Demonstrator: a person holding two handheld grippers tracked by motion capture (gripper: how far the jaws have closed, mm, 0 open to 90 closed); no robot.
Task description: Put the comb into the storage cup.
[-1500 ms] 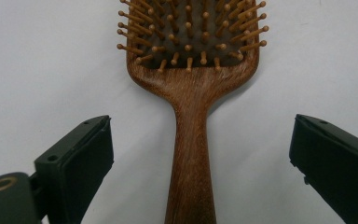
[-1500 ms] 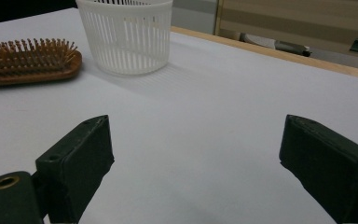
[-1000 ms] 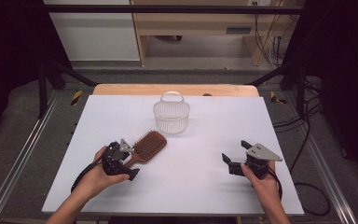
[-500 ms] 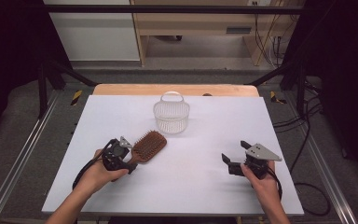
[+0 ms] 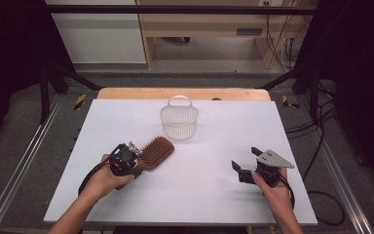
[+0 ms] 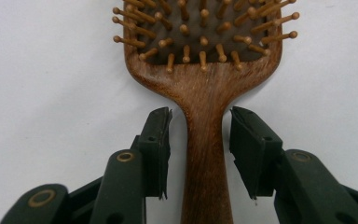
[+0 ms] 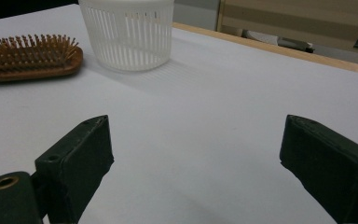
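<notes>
White bench (image 5: 199, 195), wooden strip along its far edge.

Brush (image 5: 156, 152): wooden paddle type, bristles up, lying left of centre, nearer the front edge than the far one. Head points toward the far right, handle back toward the front-left corner. In the left gripper view the brush (image 6: 204, 93) shows wood grain, peg bristles with rounded tips set in a dark pad. No brand or writing readable on it.

Left gripper (image 5: 132, 163): held in the left hand (image 5: 104, 178), at the brush handle. Left gripper view: left gripper (image 6: 200, 149) jaws parted, one on each side of the handle neck, a narrow gap showing on both sides, pads not touching the wood.

Basket (image 5: 178, 119): white, round, slatted wall, thin hoop handle upright, standing at mid-bench toward the far edge, just beyond the brush head and apart from it. Right gripper view shows the basket (image 7: 127, 32) and brush (image 7: 30, 58) side by side, far off. No label legible.

Right gripper (image 5: 241, 171): in the right hand (image 5: 272, 192), toward the front-right corner, grey plate on top, well apart from brush and basket. Right gripper (image 7: 196, 158) jaws spread wide, only bare bench between them.

Cables trail from both grippers toward the front edge.
</notes>
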